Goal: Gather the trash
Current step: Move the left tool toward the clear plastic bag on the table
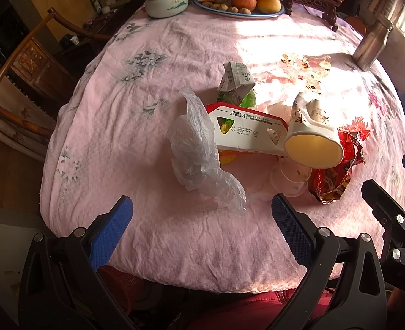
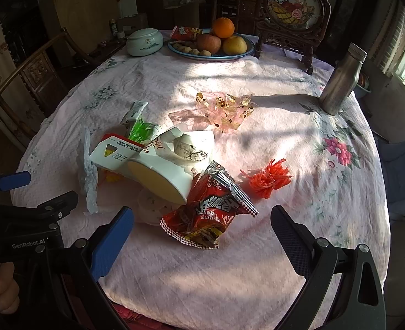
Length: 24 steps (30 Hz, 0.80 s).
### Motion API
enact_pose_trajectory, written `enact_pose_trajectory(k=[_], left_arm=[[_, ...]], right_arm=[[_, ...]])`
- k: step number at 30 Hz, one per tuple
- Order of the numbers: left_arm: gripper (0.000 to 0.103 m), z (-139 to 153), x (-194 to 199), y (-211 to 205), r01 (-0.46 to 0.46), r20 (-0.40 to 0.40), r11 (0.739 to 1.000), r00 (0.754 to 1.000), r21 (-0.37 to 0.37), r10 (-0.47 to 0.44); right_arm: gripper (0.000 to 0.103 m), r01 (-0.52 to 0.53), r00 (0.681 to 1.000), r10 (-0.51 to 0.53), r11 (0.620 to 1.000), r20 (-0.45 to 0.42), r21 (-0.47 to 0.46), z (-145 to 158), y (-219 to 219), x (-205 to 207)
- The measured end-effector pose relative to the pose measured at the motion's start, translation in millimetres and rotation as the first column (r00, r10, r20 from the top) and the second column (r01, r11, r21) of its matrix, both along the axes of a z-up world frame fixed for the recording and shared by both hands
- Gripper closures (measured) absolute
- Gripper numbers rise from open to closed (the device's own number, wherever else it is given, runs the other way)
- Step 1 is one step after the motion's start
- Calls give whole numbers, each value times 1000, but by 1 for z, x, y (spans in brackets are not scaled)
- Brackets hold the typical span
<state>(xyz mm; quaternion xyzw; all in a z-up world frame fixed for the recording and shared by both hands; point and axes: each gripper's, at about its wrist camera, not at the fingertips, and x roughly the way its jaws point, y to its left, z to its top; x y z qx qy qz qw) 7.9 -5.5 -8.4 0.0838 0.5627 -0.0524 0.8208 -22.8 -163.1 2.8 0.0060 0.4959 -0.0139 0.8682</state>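
Note:
Trash lies in a heap mid-table: a crumpled white plastic bag (image 1: 197, 151) (image 2: 88, 176), a red-and-white carton (image 1: 246, 132) (image 2: 114, 154), a torn paper cup (image 1: 312, 140) (image 2: 164, 176), a clear plastic cup (image 1: 290, 176) (image 2: 155, 206), a red snack bag (image 1: 337, 170) (image 2: 210, 214), a folded milk carton (image 1: 237, 78), a clear gold-print wrapper (image 2: 224, 110) and a red plastic tuft (image 2: 268, 178). My left gripper (image 1: 202, 211) is open, just short of the white bag. My right gripper (image 2: 202, 220) is open around the near end of the snack bag.
The round table has a pink flowered cloth (image 2: 257, 261). At the back stand a fruit plate (image 2: 210, 55), a lidded ceramic jar (image 2: 144, 41) and a carved screen stand (image 2: 290, 27). A steel bottle (image 2: 340, 79) stands at right. Wooden chairs (image 1: 23, 63) are at left.

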Motion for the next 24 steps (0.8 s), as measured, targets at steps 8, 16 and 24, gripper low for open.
enact_pose_trajectory(k=[8, 16, 24], left_arm=[[7, -3, 5, 2, -1, -7, 1000, 1000, -4, 1], [7, -3, 6, 3, -1, -8, 1000, 1000, -5, 1], [7, -6, 11, 1, 6, -17, 1000, 1000, -8, -6]], right_arm=[[6, -1, 1000, 1, 1000, -4, 2, -2, 2, 2], [5, -3, 1000, 3, 1000, -9, 8, -3, 5, 5], [6, 0, 1000, 0, 999, -23, 36, -5, 0, 8]])
